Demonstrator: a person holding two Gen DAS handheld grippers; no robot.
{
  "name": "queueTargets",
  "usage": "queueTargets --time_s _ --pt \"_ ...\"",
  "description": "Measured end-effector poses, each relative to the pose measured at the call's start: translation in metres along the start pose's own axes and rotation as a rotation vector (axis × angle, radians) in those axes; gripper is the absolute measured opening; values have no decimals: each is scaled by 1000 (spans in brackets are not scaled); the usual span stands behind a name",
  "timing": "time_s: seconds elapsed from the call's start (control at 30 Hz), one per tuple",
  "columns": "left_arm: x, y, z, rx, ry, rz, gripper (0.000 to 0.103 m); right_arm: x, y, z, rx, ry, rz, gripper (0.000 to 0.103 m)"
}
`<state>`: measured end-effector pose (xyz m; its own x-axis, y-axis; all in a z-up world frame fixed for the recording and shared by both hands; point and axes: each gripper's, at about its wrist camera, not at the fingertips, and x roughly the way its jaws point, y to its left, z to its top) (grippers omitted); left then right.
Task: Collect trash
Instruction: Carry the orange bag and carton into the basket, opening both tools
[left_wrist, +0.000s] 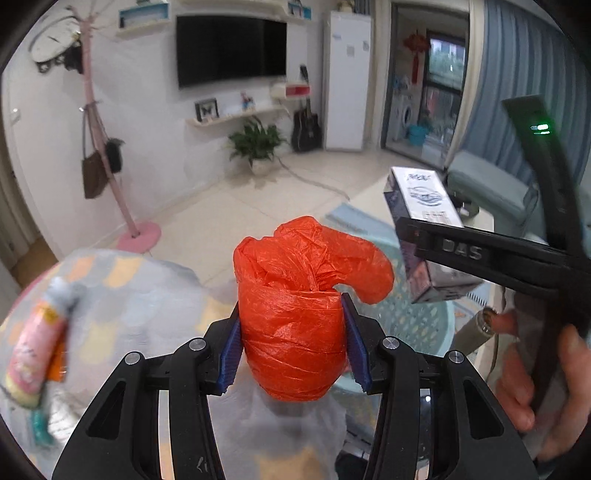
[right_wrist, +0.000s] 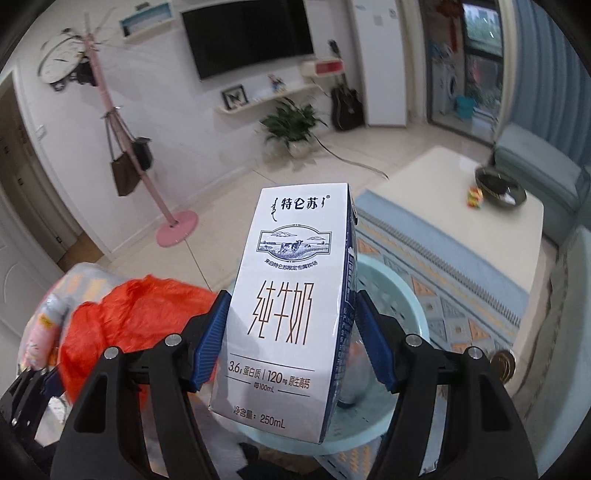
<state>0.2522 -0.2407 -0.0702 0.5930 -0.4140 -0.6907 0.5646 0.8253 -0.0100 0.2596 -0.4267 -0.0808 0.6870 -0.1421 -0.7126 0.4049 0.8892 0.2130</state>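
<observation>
left gripper (left_wrist: 293, 332) clamps a crumpled orange plastic bag (left_wrist: 299, 310); right gripper (right_wrist: 288, 332) clamps an upright white milk carton (right_wrist: 291, 310). both hang above a pale teal perforated basket (right_wrist: 402, 295) on the living-room floor.

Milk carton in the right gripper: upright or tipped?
Upright. The milk carton stands top-up between the right gripper pads, its print reading level, above the basket.

Plastic bag (left_wrist: 295, 317) left of milk carton (right_wrist: 291, 314), basket (right_wrist: 402, 295) behind both.
</observation>
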Motion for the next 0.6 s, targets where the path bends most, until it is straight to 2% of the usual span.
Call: queueTargets --time_s 0.13,0.27,0.47,0.6 --pt "37 -11 -2 30 87 -11 46 17 -20 -8 38 37 -17 64" --pt "55 -16 2 43 123 -19 48 30 -36 -14 67 73 -18 64" --pt "63 -17 7 32 128 -17 59 41 -40 -20 90 99 -6 64" --pt "51 -12 9 12 91 -22 70 38 -37 -19 82 91 -1 64"
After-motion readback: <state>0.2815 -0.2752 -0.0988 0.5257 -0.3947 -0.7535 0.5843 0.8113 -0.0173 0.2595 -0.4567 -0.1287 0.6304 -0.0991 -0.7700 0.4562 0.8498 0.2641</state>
